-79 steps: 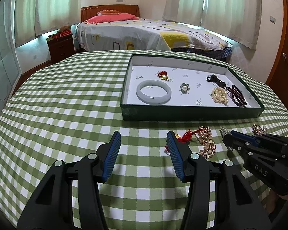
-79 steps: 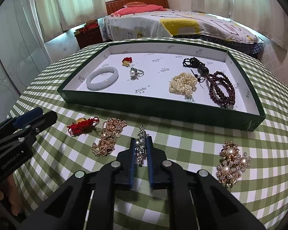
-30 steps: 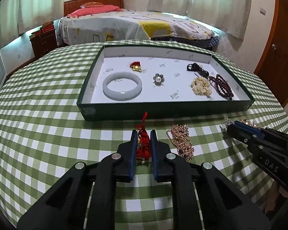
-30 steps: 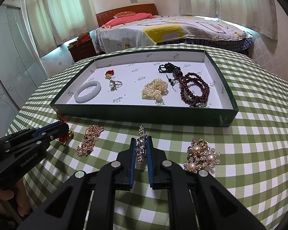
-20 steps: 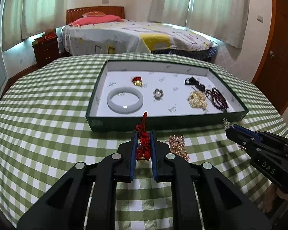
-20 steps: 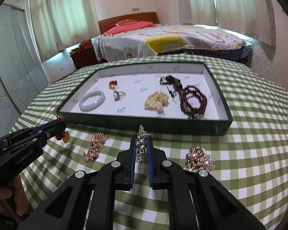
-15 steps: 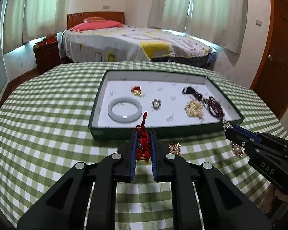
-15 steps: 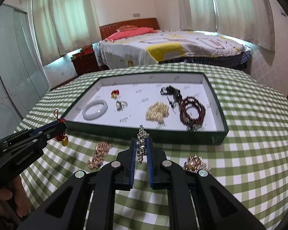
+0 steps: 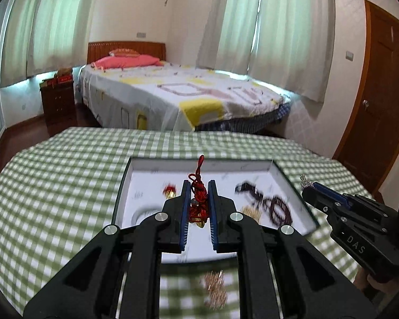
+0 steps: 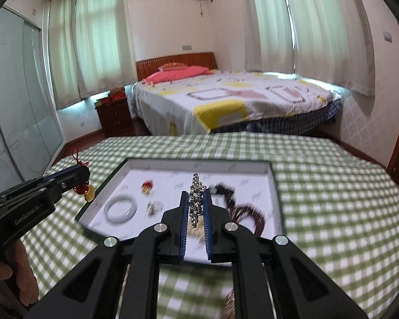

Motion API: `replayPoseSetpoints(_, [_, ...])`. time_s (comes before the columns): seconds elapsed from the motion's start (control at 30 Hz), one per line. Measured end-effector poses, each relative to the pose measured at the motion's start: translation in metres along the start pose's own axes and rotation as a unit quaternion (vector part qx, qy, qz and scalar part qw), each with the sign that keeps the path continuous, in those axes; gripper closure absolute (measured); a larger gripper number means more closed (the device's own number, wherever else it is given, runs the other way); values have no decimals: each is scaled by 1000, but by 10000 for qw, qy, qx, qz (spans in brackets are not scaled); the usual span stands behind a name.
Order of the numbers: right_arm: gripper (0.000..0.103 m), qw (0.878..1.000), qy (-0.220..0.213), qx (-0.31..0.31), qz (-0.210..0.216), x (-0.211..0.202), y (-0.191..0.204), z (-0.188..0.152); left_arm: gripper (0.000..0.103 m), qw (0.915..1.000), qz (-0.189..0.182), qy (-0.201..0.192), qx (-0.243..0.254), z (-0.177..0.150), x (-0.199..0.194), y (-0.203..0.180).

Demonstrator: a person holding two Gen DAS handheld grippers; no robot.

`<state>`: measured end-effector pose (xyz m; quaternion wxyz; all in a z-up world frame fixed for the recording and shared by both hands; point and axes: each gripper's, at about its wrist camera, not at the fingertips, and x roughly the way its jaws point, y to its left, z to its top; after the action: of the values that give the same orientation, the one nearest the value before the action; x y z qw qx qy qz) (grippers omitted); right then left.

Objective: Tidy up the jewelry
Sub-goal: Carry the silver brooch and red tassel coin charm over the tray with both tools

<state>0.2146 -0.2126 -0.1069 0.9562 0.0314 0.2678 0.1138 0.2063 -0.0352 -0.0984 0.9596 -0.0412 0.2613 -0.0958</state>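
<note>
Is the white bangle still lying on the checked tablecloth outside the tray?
No, the white bangle lies inside the tray, on its white floor near the left wall.

A tray (image 10: pixel 276 183) lies on the table (image 10: pixel 332 199), and beyond the table stands a bed (image 10: pixel 226 101) with a nightstand (image 10: pixel 114 117) at its left. Inside the tray, a bangle (image 10: pixel 121 208) lies at the left, a small charm (image 10: pixel 147 185) behind it, a ring (image 10: pixel 154 207) just right of the bangle, and bead bracelets (image 10: pixel 250 212) toward the right side. The left gripper (image 9: pixel 198 194) hangs above the tray's near part with a knotted tassel charm (image 9: pixel 198 199) between its fingers; the right gripper (image 10: pixel 195 199), to its right, is likewise over the tray with a rhinestone brooch (image 10: pixel 195 199) between its fingers. On the table before the tray's near wall lies a chain bracelet (image 9: pixel 215 288).
</note>
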Motion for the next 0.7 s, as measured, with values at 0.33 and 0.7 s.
replayPoseSetpoints(0.33, [92,9997,-154,-44,-181,35,-33,28,90,10000,-20,19,92,25,59,-23])
replayPoseSetpoints(0.7, [92,9977,657,147,-106,98,-68,13,90,9930,51,1179,-36,5,147,-26])
